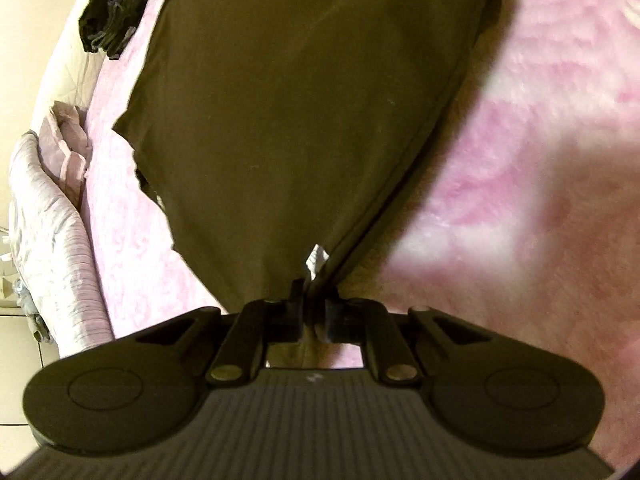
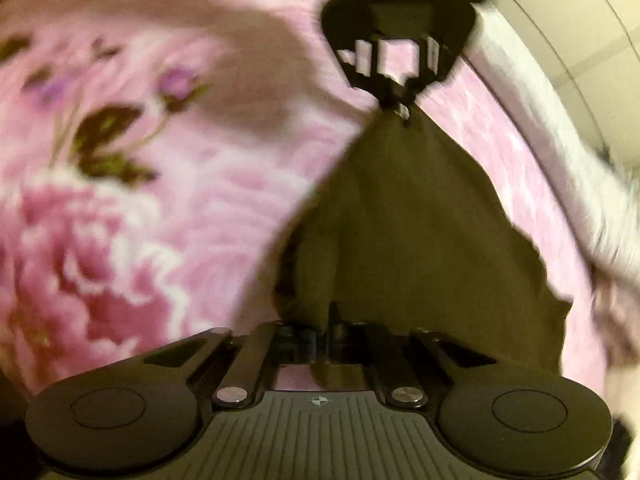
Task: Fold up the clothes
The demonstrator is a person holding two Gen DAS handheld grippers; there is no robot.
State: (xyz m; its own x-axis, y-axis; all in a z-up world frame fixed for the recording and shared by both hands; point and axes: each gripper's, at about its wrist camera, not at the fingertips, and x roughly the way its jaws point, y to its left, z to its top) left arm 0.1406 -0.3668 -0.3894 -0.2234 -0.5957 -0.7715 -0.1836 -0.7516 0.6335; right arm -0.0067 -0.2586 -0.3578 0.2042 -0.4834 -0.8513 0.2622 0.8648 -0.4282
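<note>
The left gripper [image 1: 310, 304] is clamped on a corner of the olive garment [image 1: 304, 120], beside its white label [image 1: 317, 258]. From that corner the cloth runs forward, away from the jaws, over the pink blanket [image 1: 540, 160]. The right gripper [image 2: 328, 336] pinches another corner; the held edge stretches straight ahead to the left gripper opposite. The fold axis probably crosses this edge. A dark pile [image 1: 114, 8] lies beyond.

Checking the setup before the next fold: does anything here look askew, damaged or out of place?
Nothing looks damaged. The olive-brown garment is pinched by the left gripper and the right gripper, with a ragged, uneven side edge. A dark bundle of clothing sits unfolded near the edge of the pink floral blanket.
</note>
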